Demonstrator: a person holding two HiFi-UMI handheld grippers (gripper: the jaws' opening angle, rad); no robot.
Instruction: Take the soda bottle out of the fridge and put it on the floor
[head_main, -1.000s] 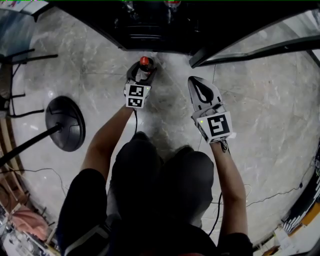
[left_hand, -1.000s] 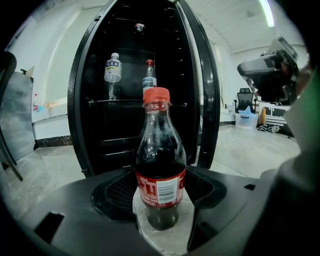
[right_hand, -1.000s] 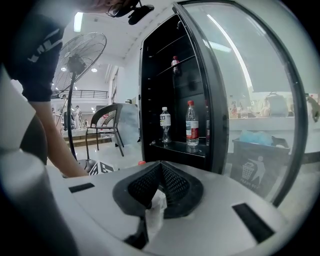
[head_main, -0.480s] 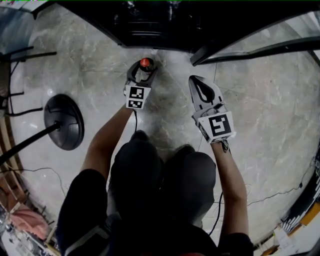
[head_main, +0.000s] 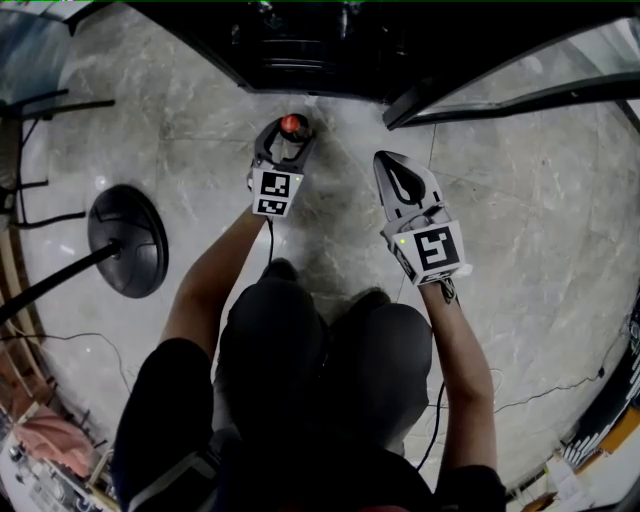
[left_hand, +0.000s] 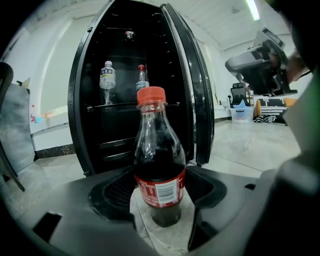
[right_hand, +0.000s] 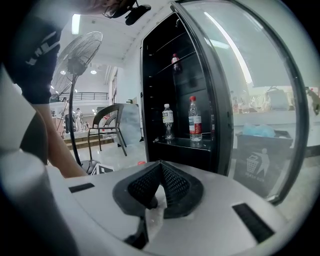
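Note:
The soda bottle (left_hand: 159, 170) has a red cap, dark drink and a red label. It stands upright on the marble floor (head_main: 180, 130) just in front of the open black fridge (left_hand: 125, 110). My left gripper (left_hand: 159, 202) holds it at label height, one jaw against each side. From the head view I see only the bottle's red cap (head_main: 292, 125), above the left gripper (head_main: 284, 143). To the right of the bottle, my right gripper (head_main: 393, 168) hovers over the floor. In its own view the right gripper (right_hand: 159, 167) is shut, its tips meeting on nothing.
Two water bottles (right_hand: 168, 120) (right_hand: 195, 119) stand on a shelf in the fridge (right_hand: 175, 90). Its glass door (right_hand: 250, 100) is swung open on the right. A fan's round base (head_main: 128, 240) sits on the floor at left. A chair (right_hand: 107, 125) and a trash bin (right_hand: 262, 155) are nearby.

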